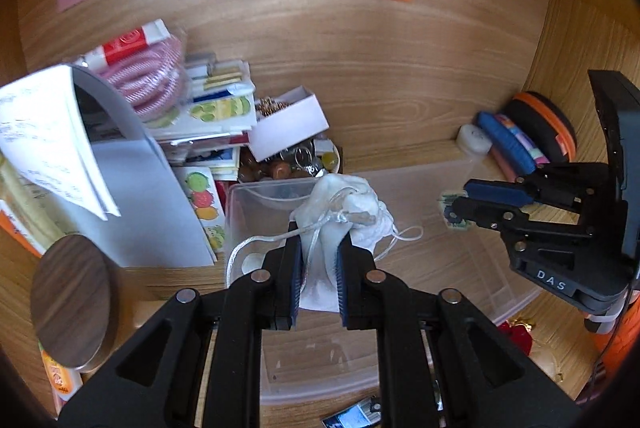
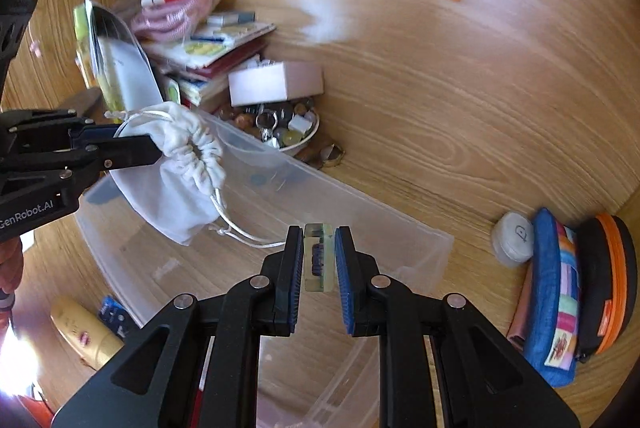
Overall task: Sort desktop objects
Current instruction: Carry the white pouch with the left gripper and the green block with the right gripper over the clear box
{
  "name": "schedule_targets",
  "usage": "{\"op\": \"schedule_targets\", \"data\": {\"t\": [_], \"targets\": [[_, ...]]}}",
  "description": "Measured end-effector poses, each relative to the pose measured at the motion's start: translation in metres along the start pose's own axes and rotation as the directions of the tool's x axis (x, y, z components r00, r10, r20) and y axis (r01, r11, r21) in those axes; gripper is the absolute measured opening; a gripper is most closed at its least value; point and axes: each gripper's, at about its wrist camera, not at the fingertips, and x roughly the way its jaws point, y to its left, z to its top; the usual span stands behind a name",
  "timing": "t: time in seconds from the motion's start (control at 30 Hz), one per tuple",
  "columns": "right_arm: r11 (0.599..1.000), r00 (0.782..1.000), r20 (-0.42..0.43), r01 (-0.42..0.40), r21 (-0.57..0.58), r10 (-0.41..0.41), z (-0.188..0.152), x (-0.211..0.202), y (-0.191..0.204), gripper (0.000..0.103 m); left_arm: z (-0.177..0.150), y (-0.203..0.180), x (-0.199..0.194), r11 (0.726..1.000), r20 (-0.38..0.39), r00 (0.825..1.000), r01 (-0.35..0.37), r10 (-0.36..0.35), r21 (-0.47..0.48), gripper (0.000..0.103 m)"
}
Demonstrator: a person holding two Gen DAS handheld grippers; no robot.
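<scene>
My left gripper (image 1: 319, 248) is shut on a white drawstring pouch (image 1: 344, 212) and holds it above a clear plastic bin (image 1: 440, 268). The pouch also shows in the right wrist view (image 2: 176, 172), hanging from the left gripper (image 2: 154, 146) over the bin's (image 2: 360, 204) left end. My right gripper (image 2: 318, 244) is shut on a small clear resin block (image 2: 319, 256) with a dark inlay, above the bin. In the left wrist view the right gripper (image 1: 460, 200) holds that block (image 1: 452, 216) over the bin's far right part.
A pile of booklets and cards (image 1: 208, 116), a white box (image 1: 288, 124) and a bowl of trinkets (image 2: 280, 132) stand behind the bin. Pouches and an orange-black case (image 2: 600, 280) lean at the right wall. A round wooden lid (image 1: 72, 300) and a yellow tube (image 2: 86, 332) lie at the left.
</scene>
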Motion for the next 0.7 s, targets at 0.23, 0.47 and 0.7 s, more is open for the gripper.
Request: {"op": "schedule_targets", "data": {"t": [0.23,0.47,0.7], "targets": [[0.998,0.996,-0.084,-0.001,-0.066,-0.005,0.002,0.027,0.006,0.015,0.000,0.002,0.015,1.000,-0.049,0.999,0.014,-0.014,0.012,0.014],[0.991,0.986,-0.167,0.001,-0.134,-0.024,0.003,0.045,0.015,0.015,-0.001,0.001,0.019,1.000,-0.085,0.996,0.014,-0.013,0.014,0.014],[0.986,0.977,-0.212,-0.002,-0.165,-0.034,0.001,0.053,0.018,0.015,-0.002,0.002,0.023,1.000,-0.110,0.994,0.015,-0.014,0.005,0.018]]}}
